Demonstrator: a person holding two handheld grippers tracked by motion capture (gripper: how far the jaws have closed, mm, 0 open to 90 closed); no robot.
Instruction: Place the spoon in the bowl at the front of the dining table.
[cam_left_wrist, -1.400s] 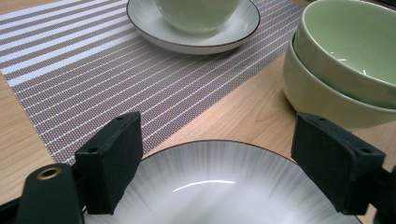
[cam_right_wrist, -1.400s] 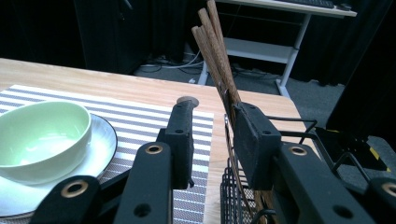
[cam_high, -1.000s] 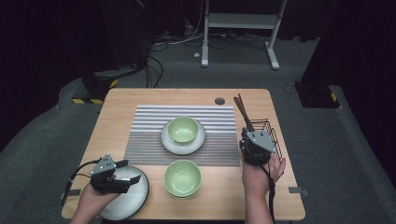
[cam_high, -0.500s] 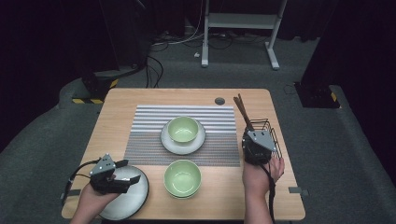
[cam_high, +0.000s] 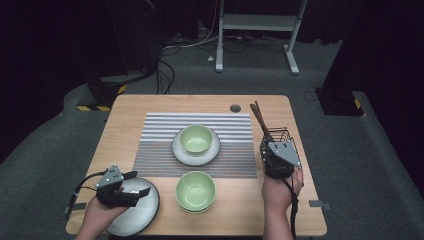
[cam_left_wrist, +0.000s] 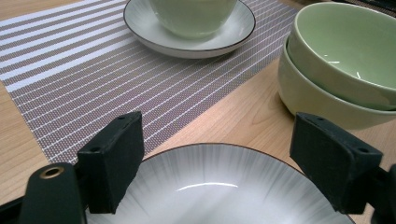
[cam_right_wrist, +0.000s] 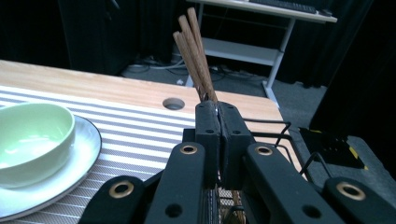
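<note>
right gripper pinching chopsticks at the wire basket
its fingers have just closed on the sticks, far right of the bench; left gripper fingers spread over the near-left plate.

The high view is looking down on the counter from 6 o'clock; both tool views are sitting low and close, sharing the striped mat

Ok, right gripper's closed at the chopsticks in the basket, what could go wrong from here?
The right gripper looks pinched low on the chopsticks inside the wire basket; lifting could snag and tip the basket near the table edge. It may take several sticks or slip off. The open left gripper hangs over the plate and could knock the stacked bowls.
</note>
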